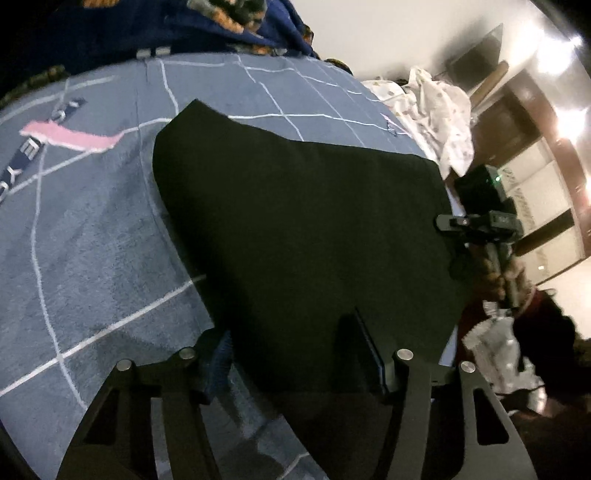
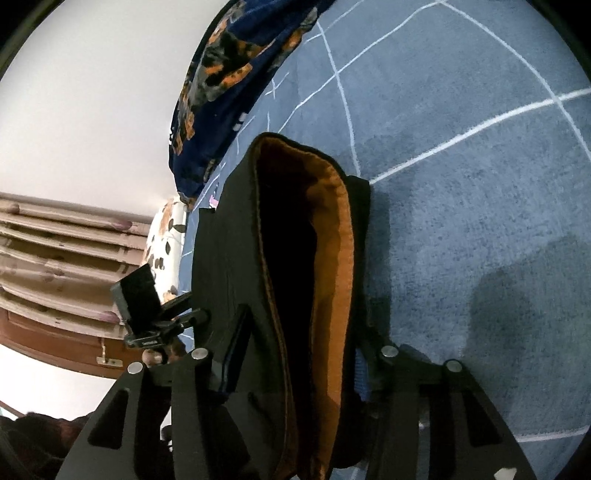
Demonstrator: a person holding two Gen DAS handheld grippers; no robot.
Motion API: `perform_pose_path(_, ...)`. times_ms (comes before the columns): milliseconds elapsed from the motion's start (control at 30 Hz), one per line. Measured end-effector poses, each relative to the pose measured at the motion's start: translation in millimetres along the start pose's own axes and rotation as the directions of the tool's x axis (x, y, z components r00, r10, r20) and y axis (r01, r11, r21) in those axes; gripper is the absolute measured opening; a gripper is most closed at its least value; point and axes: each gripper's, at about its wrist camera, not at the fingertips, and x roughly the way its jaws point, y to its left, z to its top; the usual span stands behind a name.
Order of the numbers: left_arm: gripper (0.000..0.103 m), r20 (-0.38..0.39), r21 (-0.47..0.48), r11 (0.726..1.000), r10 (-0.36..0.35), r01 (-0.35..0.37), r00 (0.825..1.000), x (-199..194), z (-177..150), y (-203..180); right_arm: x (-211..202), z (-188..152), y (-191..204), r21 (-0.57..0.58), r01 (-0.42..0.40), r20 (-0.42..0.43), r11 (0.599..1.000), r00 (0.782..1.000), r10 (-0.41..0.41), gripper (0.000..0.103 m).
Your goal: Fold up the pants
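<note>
L wrist view: black pants [image 1: 295,229] lay on the blue bed cover [image 1: 92,240] as a compact slab, prob. already folded at least once; left tongs [image 1: 291,373] pinched the near edge, long axis running away from cam. R wrist view: right tongs [image 2: 295,369] pinched the orange-lined waistband [image 2: 328,258], opening pointing away; final fold likely still left.

1. The left wrist view looks forward over its own fingers, close and low above the black pants [image 1: 295,229] on the bed [image 1: 92,240].
2. The right wrist view sits nearer still, facing into the pants' [image 2: 236,258] orange-lined opening.
3. Both share the pants, the bed's [image 2: 480,184] blue checked cover and the patterned blanket [image 1: 166,26] [image 2: 229,74].
4. Each view catches the other hand-held gripper at its edge.
</note>
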Motion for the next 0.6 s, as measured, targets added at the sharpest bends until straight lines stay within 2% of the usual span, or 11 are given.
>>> perform_pose_path(67, 0.072, -0.016, -0.006, 0.999, -0.036, 0.036, 0.999, 2.0, 5.6, 0.3, 0.8, 0.3, 0.6, -0.006, 0.003, -0.002, 1.0, 1.0, -0.003, 0.045)
perform_pose_path(100, 0.084, -0.017, -0.004, 0.998, -0.062, 0.062, 0.998, 4.3, 8.3, -1.1, 1.0, 0.2, 0.6, -0.005, 0.004, -0.001, 1.0, 1.0, -0.004, 0.045)
perform_pose_path(133, 0.09, -0.015, -0.003, 0.997, -0.077, 0.077, 0.997, 6.6, 10.0, -3.0, 1.2, 1.1, 0.4, -0.002, 0.002, -0.002, 1.0, 1.0, -0.002, 0.046)
perform_pose_path(267, 0.092, 0.014, 0.052, 0.998, -0.025, 0.024, 1.0, 17.0, 17.7, -17.4, 3.5, -0.9, 4.8, -0.03, 0.012, 0.016, 0.999, 1.0, -0.012, 0.049)
perform_pose_path(300, 0.084, 0.023, 0.053, 0.999, -0.007, 0.006, 1.0, 18.8, 19.2, -18.5, 4.1, -2.7, 5.6, -0.034, 0.019, 0.022, 0.999, 1.0, -0.019, 0.046)
perform_pose_path(333, 0.058, 0.033, 0.056, 0.998, 0.029, -0.03, 0.999, 21.7, 21.8, -19.7, 4.0, -4.9, 5.2, -0.034, 0.027, 0.025, 0.999, 0.999, -0.026, 0.041)
perform_pose_path(367, 0.041, 0.036, 0.063, 0.996, 0.067, -0.069, 0.997, 23.4, 23.1, -19.8, 4.4, -5.5, 5.0, -0.034, 0.032, 0.027, 0.999, 0.999, -0.031, 0.039)
perform_pose_path(400, 0.036, 0.036, 0.063, 0.993, 0.094, -0.096, 0.995, 24.9, 23.1, -21.8, 4.5, -5.4, 4.4, -0.031, 0.034, 0.03, 0.999, 0.999, -0.033, 0.036)
perform_pose_path(467, 0.033, 0.05, 0.076, 0.986, 0.148, -0.151, 0.988, 25.4, 20.8, -30.3, 6.1, -7.0, 2.5, -0.009, 0.016, 0.041, 1.0, 0.999, -0.016, 0.033)
perform_pose_path(533, 0.027, 0.09, 0.152, 0.953, 0.25, -0.262, 0.964, 24.6, 15.6, -54.3, 6.9, -8.7, 2.6, 0.006, -0.001, 0.053, 1.0, 0.999, 0.001, 0.03)
perform_pose_path(600, 0.026, 0.128, 0.178, 0.93, 0.303, -0.322, 0.945, 21.6, 10.7, -66.2, 4.8, -11.3, 2.4, 0.029, -0.033, 0.071, 0.999, 0.997, 0.031, 0.027)
